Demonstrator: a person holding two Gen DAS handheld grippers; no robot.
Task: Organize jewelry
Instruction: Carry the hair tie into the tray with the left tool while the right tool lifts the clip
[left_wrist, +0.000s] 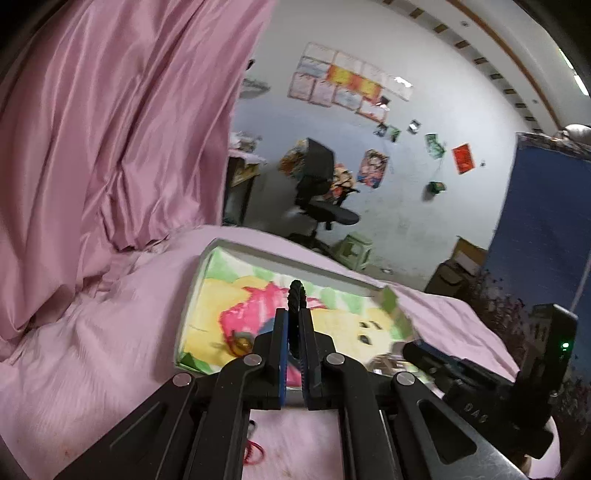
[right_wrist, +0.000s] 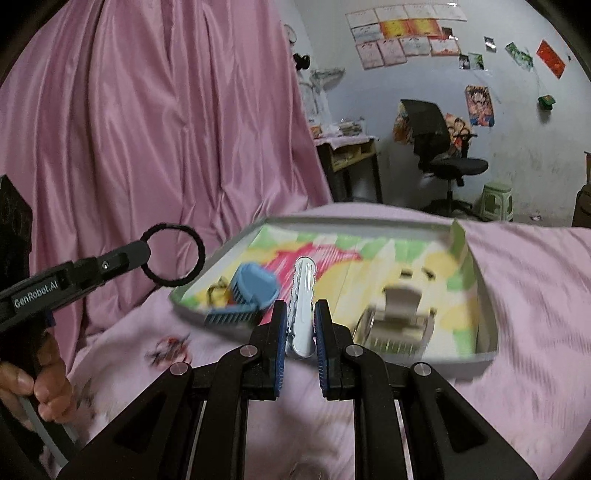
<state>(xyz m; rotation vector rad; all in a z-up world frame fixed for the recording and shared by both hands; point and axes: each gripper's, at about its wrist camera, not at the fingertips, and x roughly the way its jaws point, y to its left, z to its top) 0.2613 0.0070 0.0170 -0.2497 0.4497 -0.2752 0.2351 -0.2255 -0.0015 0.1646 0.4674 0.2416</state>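
My left gripper (left_wrist: 294, 317) is shut on a black hair tie (left_wrist: 296, 295), seen edge-on; in the right wrist view the same ring (right_wrist: 173, 255) hangs from the left gripper (right_wrist: 142, 254) above the pink sheet, left of the tray. My right gripper (right_wrist: 300, 314) is shut on a white wavy hair clip (right_wrist: 302, 291) just in front of the tray's near rim. The shallow tray (right_wrist: 487, 332) with a colourful cartoon lining holds a blue claw clip (right_wrist: 251, 291), a beige claw clip (right_wrist: 400, 314) and a small amber piece (left_wrist: 240, 345).
The tray lies on a pink bedsheet (right_wrist: 535, 295). A pink curtain (right_wrist: 147, 110) hangs at the left. A red hair band (left_wrist: 255, 452) lies on the sheet under the left gripper. The right gripper's body (left_wrist: 498, 373) shows at right. An office chair (right_wrist: 439, 151) stands beyond.
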